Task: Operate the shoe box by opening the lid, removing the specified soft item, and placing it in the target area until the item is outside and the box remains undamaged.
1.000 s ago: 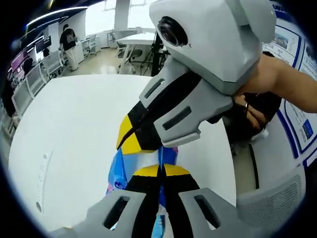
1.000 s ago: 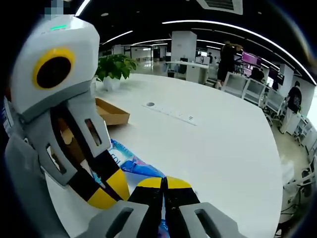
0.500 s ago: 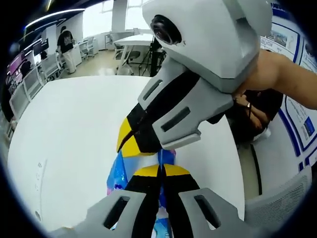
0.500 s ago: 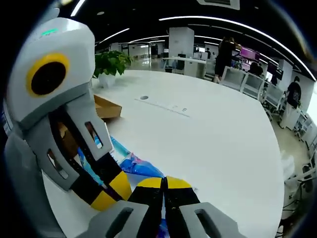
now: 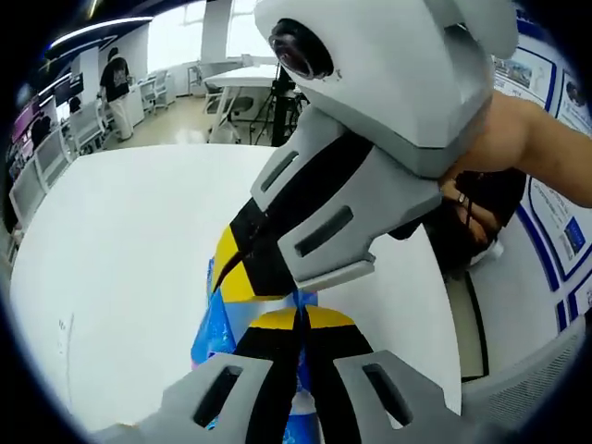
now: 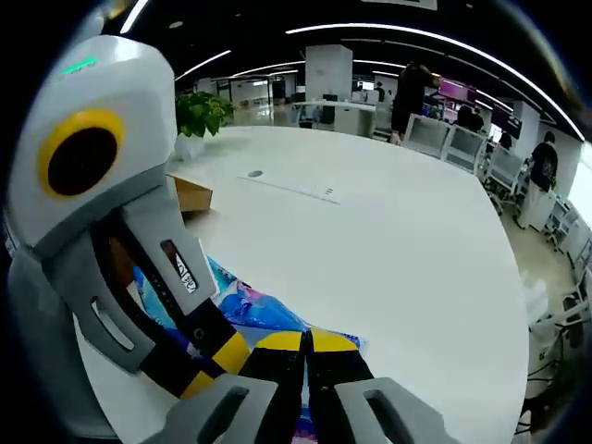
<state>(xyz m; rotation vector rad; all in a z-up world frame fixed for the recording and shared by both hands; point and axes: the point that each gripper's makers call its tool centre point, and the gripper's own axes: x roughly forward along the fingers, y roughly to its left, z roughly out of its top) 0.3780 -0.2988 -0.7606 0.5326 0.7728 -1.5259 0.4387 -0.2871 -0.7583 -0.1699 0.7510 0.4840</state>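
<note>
Both tongs, left tongs (image 5: 298, 319) and right tongs (image 6: 305, 340), clamped on glossy blue packet (image 6: 264, 310) (crinkly, probably plastic) above white table (image 6: 407, 250).

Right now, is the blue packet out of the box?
Out. Both claws pinch the blue packet above the white table; the cardboard box sits apart.

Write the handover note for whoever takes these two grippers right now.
Left gripper: shut on the soft blue printed plastic pack.
Right gripper: shut on the same pack, just beside the left one.
The pack hangs above the white table, between both grippers.
The brown cardboard shoe box sits behind the left gripper, near the potted green plant.
Done: the item is out of the box.
Left: lower the pack onto the target area, open both grippers; check the box, whose state is mostly hidden.
</note>
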